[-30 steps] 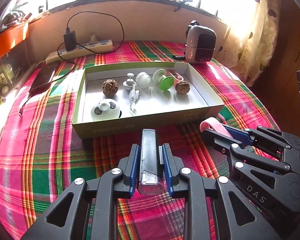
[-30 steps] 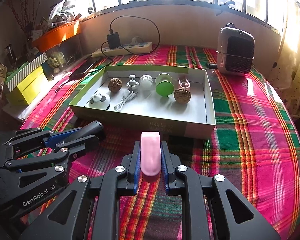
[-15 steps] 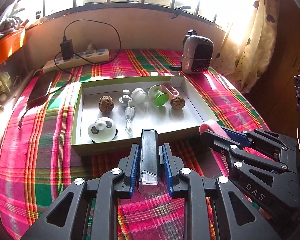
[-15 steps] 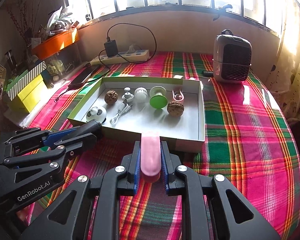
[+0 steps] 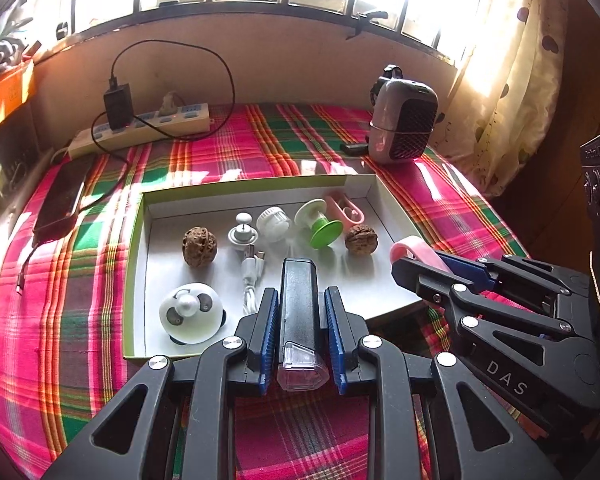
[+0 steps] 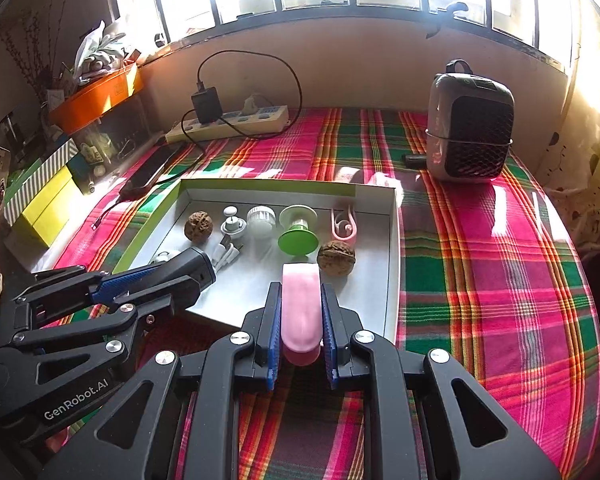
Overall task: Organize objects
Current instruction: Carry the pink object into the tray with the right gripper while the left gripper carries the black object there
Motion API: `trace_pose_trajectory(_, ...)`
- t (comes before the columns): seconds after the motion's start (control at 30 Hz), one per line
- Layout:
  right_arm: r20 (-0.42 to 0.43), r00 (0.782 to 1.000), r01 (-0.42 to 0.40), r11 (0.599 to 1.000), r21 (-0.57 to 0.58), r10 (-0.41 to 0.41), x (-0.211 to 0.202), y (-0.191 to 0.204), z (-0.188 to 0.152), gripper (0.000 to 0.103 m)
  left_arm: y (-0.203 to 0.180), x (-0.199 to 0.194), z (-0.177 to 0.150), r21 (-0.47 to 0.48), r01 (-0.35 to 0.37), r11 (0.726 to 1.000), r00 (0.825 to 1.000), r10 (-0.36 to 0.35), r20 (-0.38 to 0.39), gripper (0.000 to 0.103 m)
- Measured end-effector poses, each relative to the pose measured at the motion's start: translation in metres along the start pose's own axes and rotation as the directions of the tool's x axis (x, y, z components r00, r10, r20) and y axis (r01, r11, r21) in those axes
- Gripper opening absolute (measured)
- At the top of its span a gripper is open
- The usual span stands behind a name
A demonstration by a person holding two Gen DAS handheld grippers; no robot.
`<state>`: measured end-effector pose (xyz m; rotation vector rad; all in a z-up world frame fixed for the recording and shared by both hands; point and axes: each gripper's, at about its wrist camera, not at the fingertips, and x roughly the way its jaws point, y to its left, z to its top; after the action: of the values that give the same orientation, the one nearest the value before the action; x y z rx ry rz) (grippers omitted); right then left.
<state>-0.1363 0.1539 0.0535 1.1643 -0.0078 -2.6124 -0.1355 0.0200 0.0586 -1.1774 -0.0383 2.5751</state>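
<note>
My left gripper [image 5: 298, 300] is shut on a black bar-shaped device with a clear end [image 5: 298, 312], held above the near edge of the green-rimmed white box [image 5: 134, 248]. My right gripper [image 6: 300, 300] is shut on a pink oblong piece [image 6: 300, 304], over the box's near right part. The box [image 6: 394, 264] holds two walnuts [image 5: 199, 246] [image 5: 361, 239], a panda-faced round gadget [image 5: 190, 312], a white cable [image 5: 252, 276], a green spool [image 5: 320, 224] and a pink clip [image 5: 346, 208]. Each gripper shows in the other's view [image 5: 412, 268] [image 6: 196, 268].
A small grey heater [image 5: 402, 122] stands at the back right. A power strip with a black charger [image 5: 140, 130] lies along the back wall, a phone [image 5: 60, 204] at the left. Yellow and striped boxes [image 6: 40, 192] and an orange tray [image 6: 96, 96] sit at the far left.
Both grippers have risen and moved forward, from in front of the box to over its near edge, each still holding its object.
</note>
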Motion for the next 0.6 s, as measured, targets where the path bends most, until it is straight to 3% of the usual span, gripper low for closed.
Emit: trace_pose_trajectory(0.6,-0.094,0.995,-0.03,0.999,-0.016,0.028,0.048,-0.011,0.01,0.019,0.007,0.041,0.013,-0.003,-0.012,1.0,0.999,0.012,-0.052,0.021)
